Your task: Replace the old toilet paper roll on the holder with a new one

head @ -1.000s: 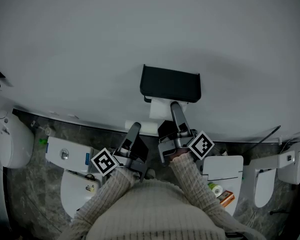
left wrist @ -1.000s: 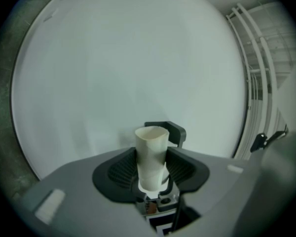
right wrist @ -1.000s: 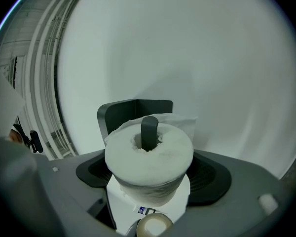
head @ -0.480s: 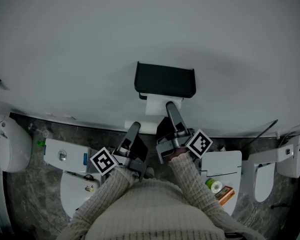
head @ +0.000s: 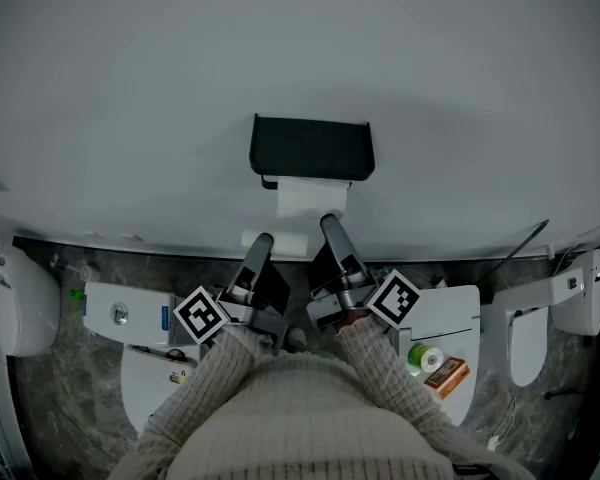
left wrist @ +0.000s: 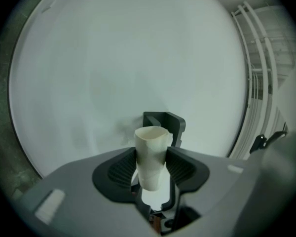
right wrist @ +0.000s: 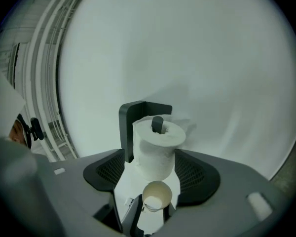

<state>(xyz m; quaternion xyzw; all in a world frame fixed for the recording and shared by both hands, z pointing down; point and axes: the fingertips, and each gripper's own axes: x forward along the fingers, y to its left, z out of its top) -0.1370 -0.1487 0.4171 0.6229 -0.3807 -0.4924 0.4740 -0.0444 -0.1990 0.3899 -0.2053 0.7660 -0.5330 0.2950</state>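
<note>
My left claw (left wrist: 152,164) is clenched on the old cardboard tube (left wrist: 151,147). Its pads pinch the bare, slightly crushed core from both sides, and the open end stands up past the fingertips. In the head view that tube lies crosswise just below the black holder (head: 311,148), which is fixed to the pale wall (head: 280,58). The new toilet paper roll (head: 310,196) already hangs on the holder, directly beneath its black cover. In the right gripper view the holder's peg (right wrist: 158,124) pokes out of the roll's core. My right claw (right wrist: 154,163) is released: its jaws have just been closing somewhat with the new roll framed between them, but they stand apart and I see no pad pressing into the paper. From above, its fingertips reach only the roll's lower edge. A pale round tube end (right wrist: 157,195) shows low between the right jaws, close to the camera; I cannot tell whether it is the same old tube. My knit sleeves (head: 280,408) fill the bottom of the head view, over a dark stone floor (head: 70,388).
</note>
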